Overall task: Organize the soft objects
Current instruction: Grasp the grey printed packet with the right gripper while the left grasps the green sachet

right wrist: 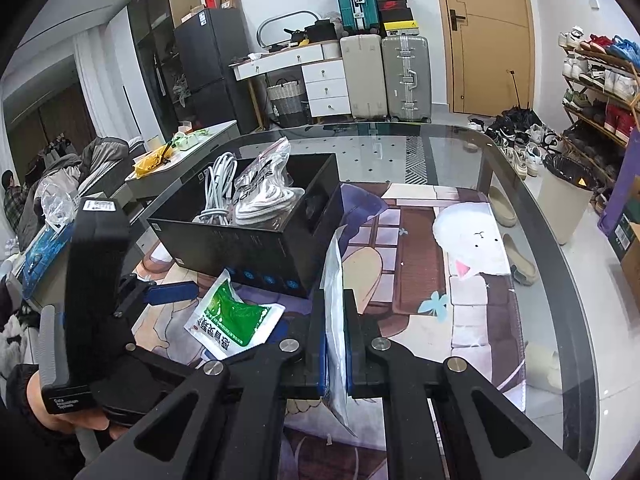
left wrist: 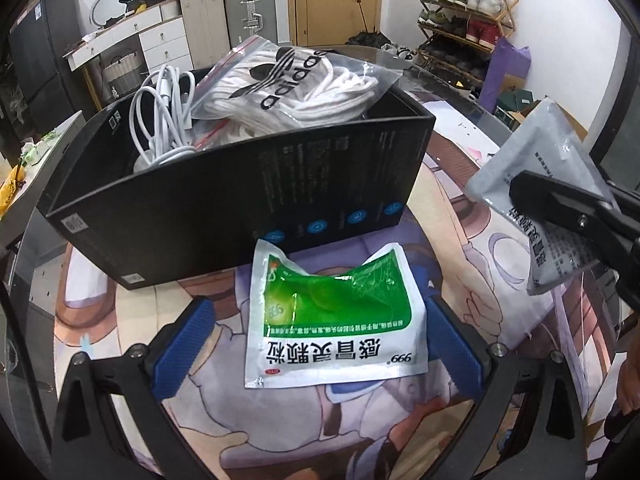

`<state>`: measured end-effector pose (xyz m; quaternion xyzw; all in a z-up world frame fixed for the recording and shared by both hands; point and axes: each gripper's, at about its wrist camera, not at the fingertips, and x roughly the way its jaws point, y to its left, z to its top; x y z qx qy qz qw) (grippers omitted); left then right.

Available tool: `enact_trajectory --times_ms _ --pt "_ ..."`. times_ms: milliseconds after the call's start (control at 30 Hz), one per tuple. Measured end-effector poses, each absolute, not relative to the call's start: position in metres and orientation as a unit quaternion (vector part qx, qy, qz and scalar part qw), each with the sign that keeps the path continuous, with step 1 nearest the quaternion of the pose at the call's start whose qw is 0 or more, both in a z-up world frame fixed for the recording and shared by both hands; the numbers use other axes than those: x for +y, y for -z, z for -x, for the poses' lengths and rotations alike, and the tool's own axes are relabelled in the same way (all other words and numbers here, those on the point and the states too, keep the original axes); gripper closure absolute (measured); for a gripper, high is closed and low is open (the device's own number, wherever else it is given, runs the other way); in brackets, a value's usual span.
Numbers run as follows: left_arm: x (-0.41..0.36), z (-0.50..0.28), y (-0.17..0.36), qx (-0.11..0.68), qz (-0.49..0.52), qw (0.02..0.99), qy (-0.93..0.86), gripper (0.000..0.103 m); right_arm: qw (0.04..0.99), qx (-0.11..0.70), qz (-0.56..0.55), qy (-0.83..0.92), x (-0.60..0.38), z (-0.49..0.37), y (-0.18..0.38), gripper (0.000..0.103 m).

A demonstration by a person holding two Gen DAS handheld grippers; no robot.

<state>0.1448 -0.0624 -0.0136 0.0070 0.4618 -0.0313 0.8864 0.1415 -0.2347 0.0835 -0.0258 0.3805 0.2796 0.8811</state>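
Left gripper [left wrist: 320,340], jaws apart, straddles a green-and-white medicine sachet [left wrist: 334,316] lying flat on the illustrated mat [left wrist: 452,208]; the blue pads [left wrist: 188,344] stand either side of the sachet, not touching it. Right gripper [right wrist: 335,344] is clamped on a grey-white sachet [right wrist: 335,320], seen edge-on in its own view; the printed face appears only in the left wrist view [left wrist: 560,216], partly covered by the black finger. Behind the green sachet stands the black box [left wrist: 240,200], holding a coiled white cable [left wrist: 164,120] and a zip bag of white laces [left wrist: 296,84]. Box floor hidden.
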Motion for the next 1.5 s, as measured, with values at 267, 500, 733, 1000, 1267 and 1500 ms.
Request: enact_trajectory --times_ms 267,500,733,1000,1267,1500 --pt "-0.062 -0.136 0.009 0.441 -0.013 0.896 0.059 0.028 0.88 0.379 0.03 -0.285 -0.232 -0.14 -0.082 0.097" --pt "-0.052 -0.123 0.002 0.428 0.002 0.9 0.082 0.046 0.879 0.378 0.03 -0.289 -0.231 -0.139 -0.083 0.097" --pt "-0.036 -0.109 -0.007 0.409 0.014 0.909 0.078 0.047 0.877 0.376 0.031 -0.299 -0.226 -0.137 -0.084 0.097" --pt "-0.003 -0.086 -0.031 0.367 0.039 0.927 0.061 0.047 0.873 0.369 0.032 -0.316 -0.219 -0.129 -0.089 0.097" --pt "0.028 -0.076 -0.048 0.34 0.054 0.938 0.039 0.047 0.868 0.362 0.035 -0.337 -0.209 -0.122 -0.095 0.097" --pt "0.034 -0.075 -0.055 0.326 0.057 0.943 0.032 0.047 0.865 0.353 0.038 -0.355 -0.198 -0.115 -0.102 0.097"
